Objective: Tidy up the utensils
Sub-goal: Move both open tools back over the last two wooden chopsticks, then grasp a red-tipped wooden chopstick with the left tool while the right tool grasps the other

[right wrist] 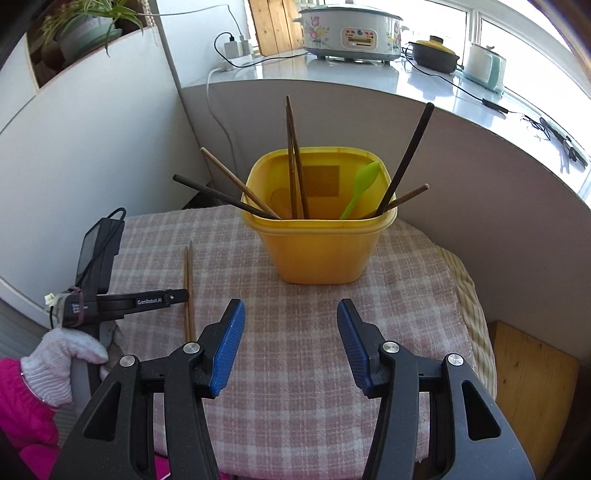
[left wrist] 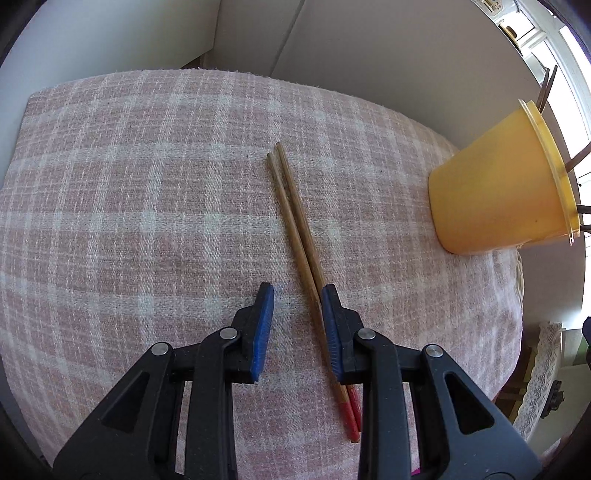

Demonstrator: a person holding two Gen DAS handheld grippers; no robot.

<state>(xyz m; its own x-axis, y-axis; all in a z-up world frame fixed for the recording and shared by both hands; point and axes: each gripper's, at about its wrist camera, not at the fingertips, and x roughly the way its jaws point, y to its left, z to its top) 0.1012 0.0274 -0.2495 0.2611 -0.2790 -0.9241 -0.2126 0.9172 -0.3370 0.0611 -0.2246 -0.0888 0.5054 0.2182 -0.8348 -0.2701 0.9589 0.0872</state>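
A pair of wooden chopsticks (left wrist: 295, 221) with red ends lies on the pink checked cloth (left wrist: 147, 221). My left gripper (left wrist: 297, 291) hangs low over them, open. The sticks run between its fingertips close to the right pad (left wrist: 332, 332), then pass under that finger. To the right stands a yellow container (left wrist: 491, 199). In the right wrist view this yellow container (right wrist: 317, 251) holds several chopsticks and a green spoon (right wrist: 364, 186). My right gripper (right wrist: 290, 304) is open over the cloth in front of it, with nothing between its fingers. The lying chopsticks (right wrist: 189, 280) show at the left.
A gloved hand (right wrist: 62, 354) with a pink sleeve holds the left gripper at the cloth's left edge. Behind the table rises a white curved panel (right wrist: 443, 147); above it a counter carries a rice cooker (right wrist: 351, 33) and cables. A wooden box (right wrist: 532, 387) stands right of the table.
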